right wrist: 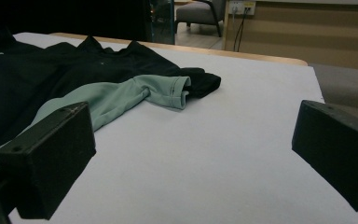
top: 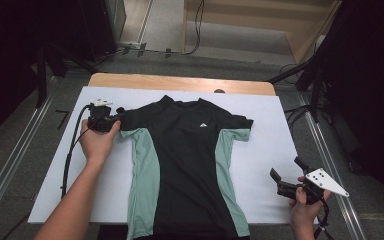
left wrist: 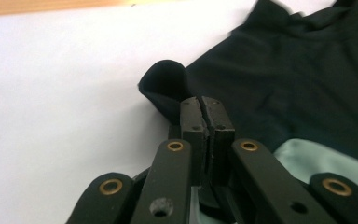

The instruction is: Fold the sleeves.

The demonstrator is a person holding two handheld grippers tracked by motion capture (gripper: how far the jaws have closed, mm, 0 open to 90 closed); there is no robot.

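One T-shirt (top: 187, 165) lies flat and face up on the white sheet (top: 270, 150) that covers the tabletop (top: 180, 81). It is black down the middle with pale green side panels, its collar points to the far edge and its hem reaches the near edge.

The left gripper (top: 111, 121) sits at the end of the shirt's left-hand sleeve as the high view shows it, held in the person's left hand (top: 97, 142). In the left gripper view its jaws are pressed together with a fold of black sleeve cloth (left wrist: 165, 86) pinched between them; the cloth rises in a small loop just beyond the fingertips, and the green panel (left wrist: 307, 156) lies just beside the gripper.

The right gripper (top: 286, 172) is held in the right hand (top: 305, 202) over the near right corner of the sheet, well apart from the shirt. Its jaws stand wide apart and hold nothing. The right gripper view looks between them across bare white sheet to the other sleeve (right wrist: 168, 91), whose green underside is folded up against its black tip.
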